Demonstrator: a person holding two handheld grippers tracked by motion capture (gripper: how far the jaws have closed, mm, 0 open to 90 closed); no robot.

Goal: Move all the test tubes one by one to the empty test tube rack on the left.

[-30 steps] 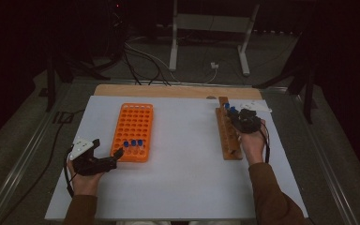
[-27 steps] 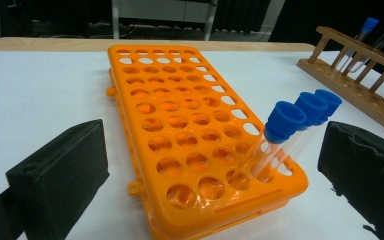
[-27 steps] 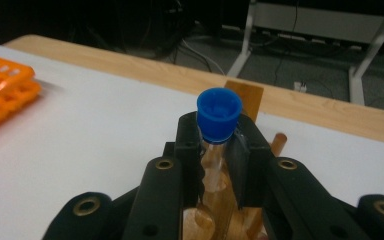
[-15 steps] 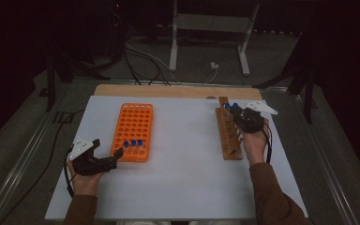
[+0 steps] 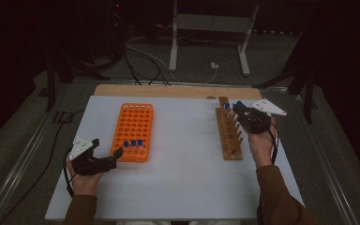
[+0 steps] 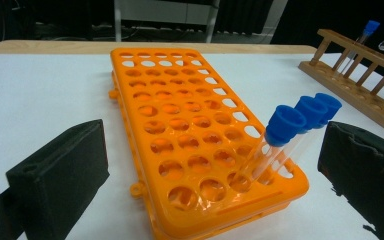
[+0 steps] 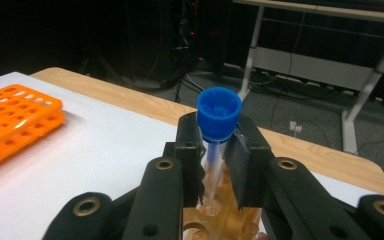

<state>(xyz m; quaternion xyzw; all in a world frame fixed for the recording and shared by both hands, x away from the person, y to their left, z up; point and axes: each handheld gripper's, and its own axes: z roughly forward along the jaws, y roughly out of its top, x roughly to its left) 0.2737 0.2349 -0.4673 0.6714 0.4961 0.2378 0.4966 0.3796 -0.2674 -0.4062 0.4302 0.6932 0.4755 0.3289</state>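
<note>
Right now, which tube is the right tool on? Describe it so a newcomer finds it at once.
On the white table, find the wooden rack at the right. At its far end, the right tool clamps a clear blue-capped tube, unlike the three sitting in the orange rack.

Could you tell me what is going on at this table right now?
A person works with test tubes, a gripper in each hand. The right gripper is shut on a blue-capped tube at the far end of the wooden rack. The left gripper rests open at the near end of the orange rack, where three capped tubes stand in the nearest rows.
</note>
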